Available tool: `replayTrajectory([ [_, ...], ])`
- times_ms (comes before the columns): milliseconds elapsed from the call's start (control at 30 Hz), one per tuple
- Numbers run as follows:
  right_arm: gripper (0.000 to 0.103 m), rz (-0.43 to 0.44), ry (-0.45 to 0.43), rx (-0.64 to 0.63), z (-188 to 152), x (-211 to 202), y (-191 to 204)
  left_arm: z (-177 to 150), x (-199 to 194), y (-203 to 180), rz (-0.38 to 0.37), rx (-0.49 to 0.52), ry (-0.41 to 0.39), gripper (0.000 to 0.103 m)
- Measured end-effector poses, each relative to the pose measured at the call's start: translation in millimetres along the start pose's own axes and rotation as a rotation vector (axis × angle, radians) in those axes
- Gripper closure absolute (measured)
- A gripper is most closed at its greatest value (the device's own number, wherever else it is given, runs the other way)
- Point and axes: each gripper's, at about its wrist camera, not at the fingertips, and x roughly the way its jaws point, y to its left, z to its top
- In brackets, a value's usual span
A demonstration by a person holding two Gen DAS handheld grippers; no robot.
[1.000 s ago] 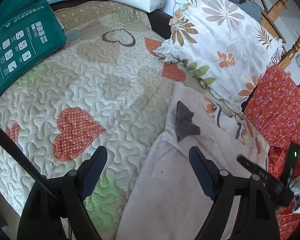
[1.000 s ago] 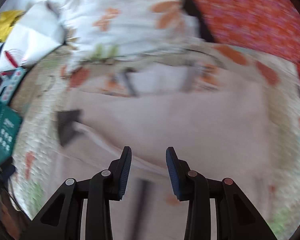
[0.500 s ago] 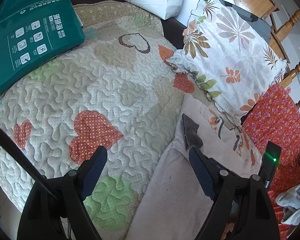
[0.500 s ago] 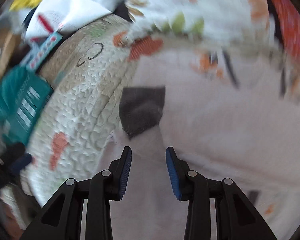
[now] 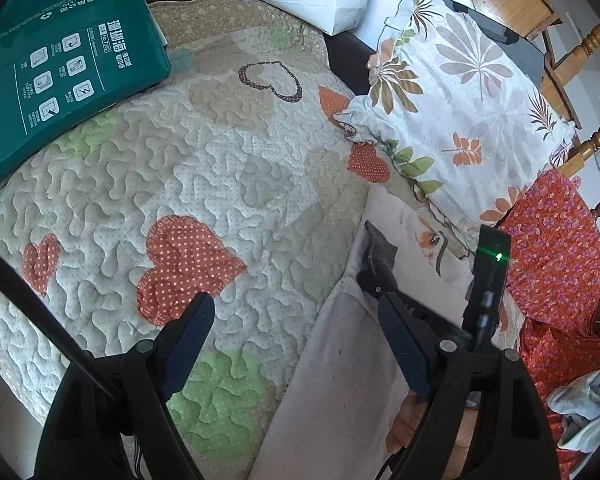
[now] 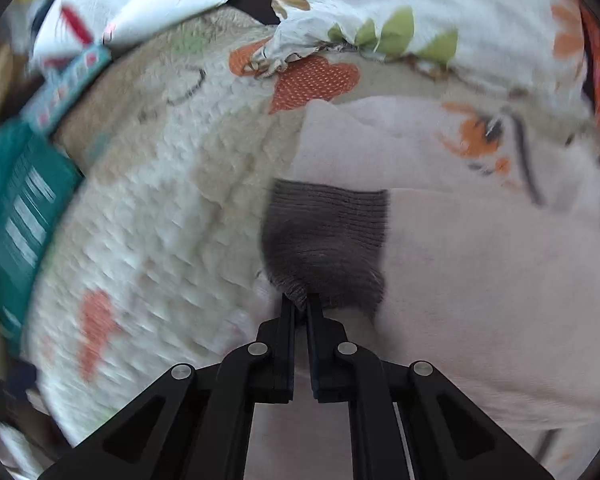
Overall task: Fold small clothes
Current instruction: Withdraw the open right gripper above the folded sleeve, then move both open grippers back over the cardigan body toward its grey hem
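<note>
While the left gripper [image 5: 296,344] hangs spread wide above the quilt [image 5: 220,184], the right gripper [image 6: 301,306] pinches the pale garment's [image 6: 480,280] grey cuff [image 6: 328,240], probably to fold that sleeve inward

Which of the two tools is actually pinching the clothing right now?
The right tool, shut on the grey ribbed knit cuff of the pale pink garment. The left tool hangs open, gripping nothing.

left gripper [image 5: 296,344]: fingers spread wide | right gripper [image 6: 300,304]: fingers pinched nearly together
</note>
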Motion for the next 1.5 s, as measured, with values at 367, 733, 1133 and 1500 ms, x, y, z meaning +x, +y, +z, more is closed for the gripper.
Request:
replayTrajectory([
  [367,0.070,0.043,-0.051,0.063,-31,-58,-31,-15,12,-15,0.037,0.079,0.027,0.020],
  [733,0.059,-0.233,-0.096,0.263,-162,-189,-200,-87,23,-63,0.038,0.307,0.084,0.020],
  [1133,0.056,-0.194,-0.157,0.457,-232,-212,-274,-155,62,-92,0.088,0.496,0.126,0.020],
  [1500,0.050,-0.175,-0.140,0.443,-233,-206,-267,-179,75,-110,0.201,0.659,0.087,0.008],
])
